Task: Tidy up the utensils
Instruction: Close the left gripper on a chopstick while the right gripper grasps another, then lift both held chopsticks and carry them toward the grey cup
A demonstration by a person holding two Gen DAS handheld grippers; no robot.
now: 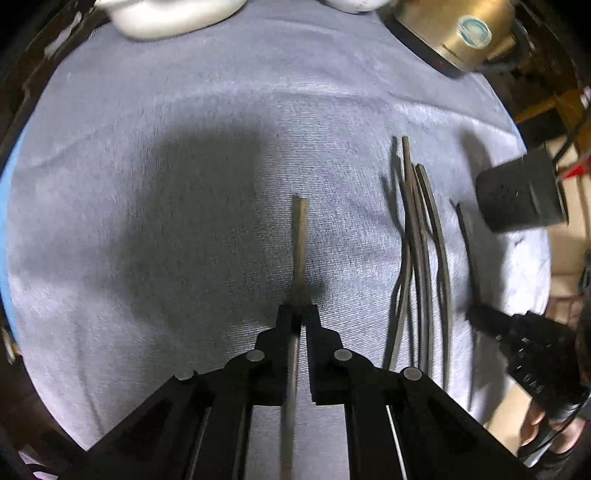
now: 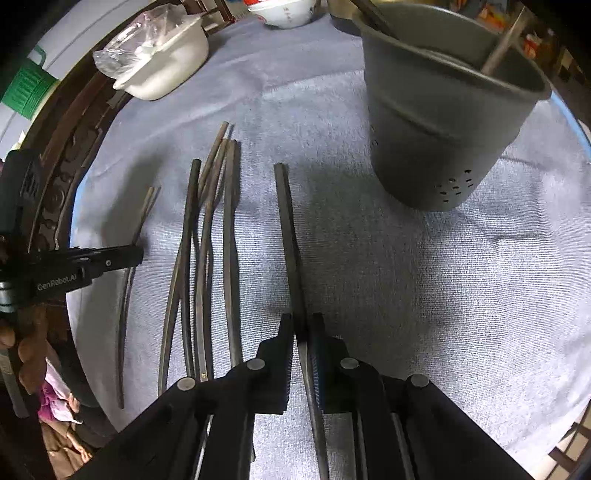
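Observation:
My left gripper [image 1: 298, 314] is shut on a brown chopstick [image 1: 300, 236] and holds it just above the grey towel [image 1: 147, 166]. My right gripper [image 2: 301, 325] is shut on a dark chopstick [image 2: 288, 229] that points away toward the far side. Several dark chopsticks [image 2: 207, 240] lie loose in a bundle between the two grippers, also in the left wrist view [image 1: 421, 251]. A grey utensil holder [image 2: 443, 118] stands upright to the right front of my right gripper, with a few sticks inside. In the right wrist view the left gripper [image 2: 122, 254] is at the far left.
A white pot [image 2: 166, 62] with a plastic bag stands at the back left, and a white bowl [image 2: 284, 14] behind it. A brass-coloured vessel [image 1: 454, 33] stands at the back right of the left wrist view. The dark carved table rim [image 2: 62, 177] runs along the left.

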